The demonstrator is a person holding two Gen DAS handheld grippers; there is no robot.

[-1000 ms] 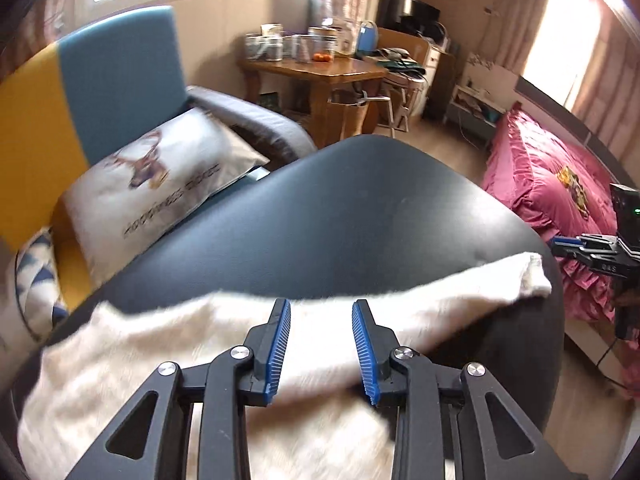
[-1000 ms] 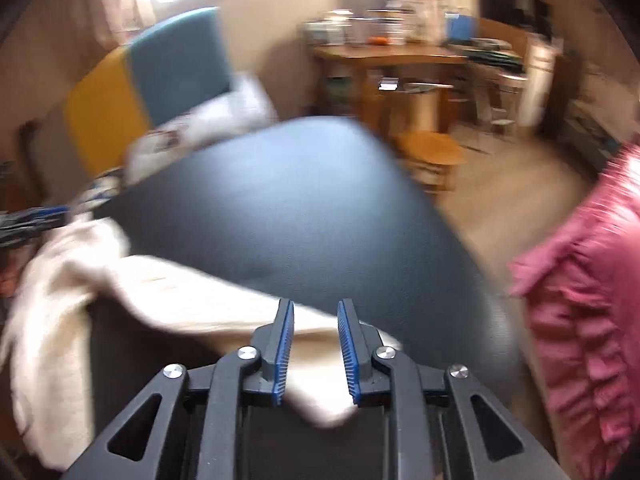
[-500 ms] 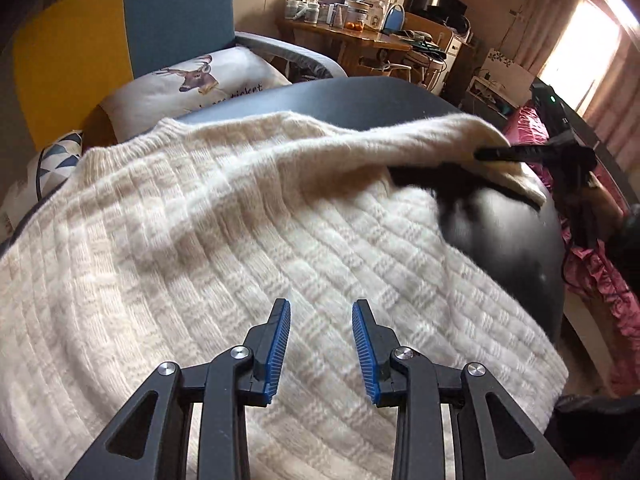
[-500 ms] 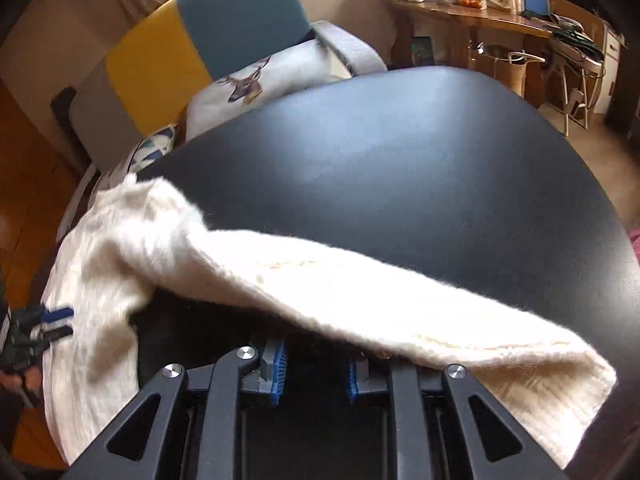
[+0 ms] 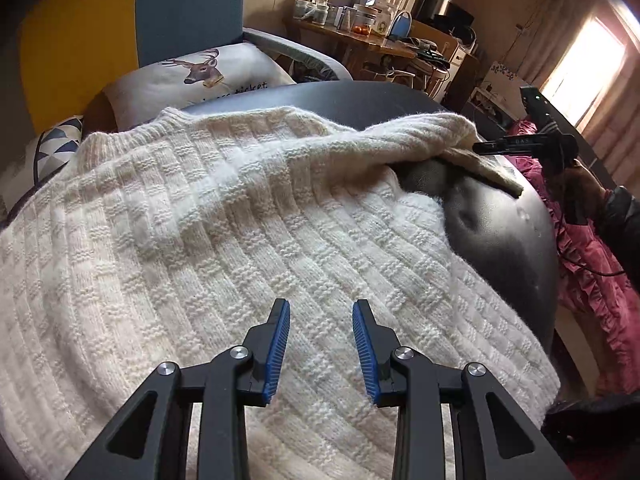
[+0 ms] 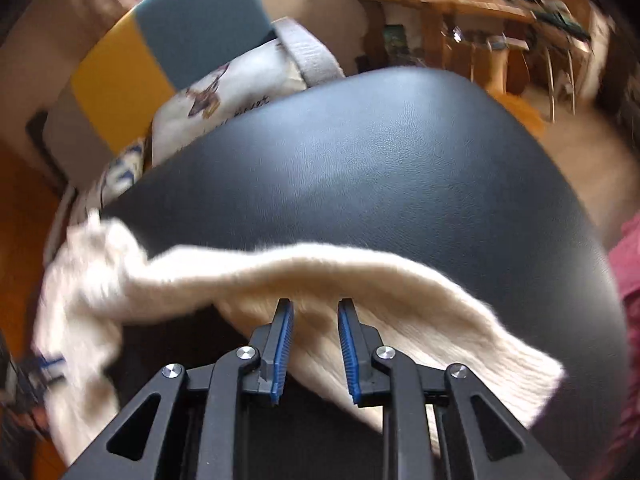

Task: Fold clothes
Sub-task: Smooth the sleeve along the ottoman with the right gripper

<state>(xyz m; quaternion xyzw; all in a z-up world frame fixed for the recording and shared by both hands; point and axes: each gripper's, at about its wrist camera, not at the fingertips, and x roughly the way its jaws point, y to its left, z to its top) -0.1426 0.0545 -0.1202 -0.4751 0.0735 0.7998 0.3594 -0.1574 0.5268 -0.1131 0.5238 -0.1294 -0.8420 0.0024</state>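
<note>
A cream knitted sweater (image 5: 200,240) lies spread over the black padded table (image 5: 500,232). My left gripper (image 5: 321,308) hovers open just above the sweater's body, nothing between its blue pads. One sleeve (image 5: 420,136) is lifted off the table and arches toward the sweater's body. My right gripper (image 5: 478,148) holds that sleeve near its cuff. In the right wrist view the sleeve (image 6: 320,268) fills the gap of the right gripper (image 6: 315,308), whose jaws are opening; the cuff trails to the right. The left gripper (image 6: 44,362) shows blurred at the far left.
A yellow and teal sofa (image 5: 80,32) with a deer pillow (image 5: 192,76) stands behind the table. A cluttered wooden desk (image 5: 360,40) is farther back. A pink ruffled bed (image 5: 580,260) lies to the right, close to the hand (image 5: 580,184) on the right gripper.
My left gripper swung from the sleeve and bare table to over the sweater's body, then stayed still. My right gripper carried the sleeve inward, and its fingertips have come out from under the sleeve.
</note>
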